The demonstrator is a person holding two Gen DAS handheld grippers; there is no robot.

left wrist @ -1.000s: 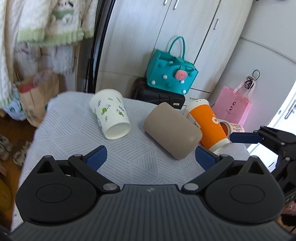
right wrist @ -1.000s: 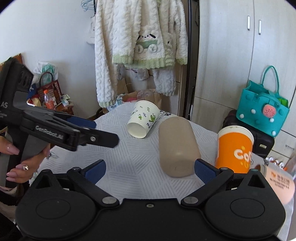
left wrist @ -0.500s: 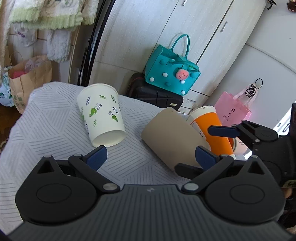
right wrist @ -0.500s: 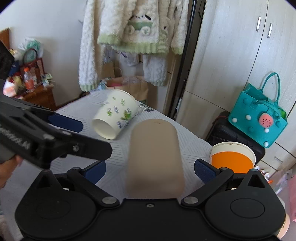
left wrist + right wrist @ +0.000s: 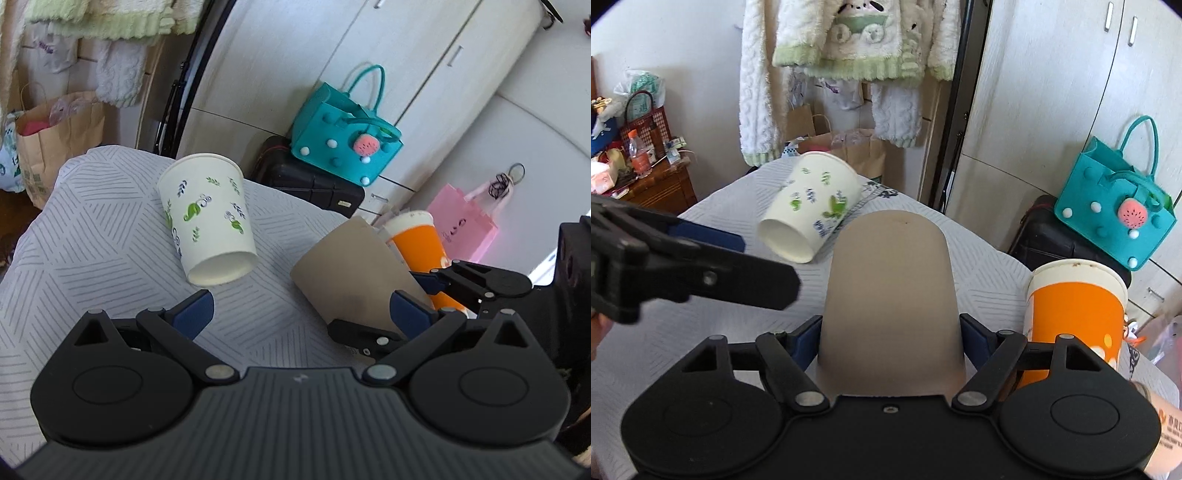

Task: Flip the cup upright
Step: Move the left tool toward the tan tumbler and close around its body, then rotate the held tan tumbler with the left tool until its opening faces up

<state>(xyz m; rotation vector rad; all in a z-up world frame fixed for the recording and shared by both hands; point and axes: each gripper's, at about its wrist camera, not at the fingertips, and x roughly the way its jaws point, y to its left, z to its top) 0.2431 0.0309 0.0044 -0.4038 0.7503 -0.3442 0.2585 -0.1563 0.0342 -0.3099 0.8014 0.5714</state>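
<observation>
A plain tan cup (image 5: 890, 295) lies on its side on the patterned tablecloth (image 5: 701, 350). My right gripper (image 5: 890, 339) is shut on it, one blue pad on each side near its mouth end. In the left wrist view the tan cup (image 5: 351, 273) shows at right with the right gripper's fingers (image 5: 461, 280) around it. My left gripper (image 5: 299, 314) is open and empty, in front of a white leaf-printed cup (image 5: 210, 221) that lies on its side.
An orange cup (image 5: 1075, 317) stands upright at the right of the tan cup. Another cup (image 5: 1160, 428) lies at the table's right edge. A teal bag (image 5: 1115, 218) on a black case, cabinets and hanging clothes stand behind the table.
My right gripper has moved forward over the tan cup and closed on its sides. The left gripper has shifted a little; the white cup now sits closer in its view.
</observation>
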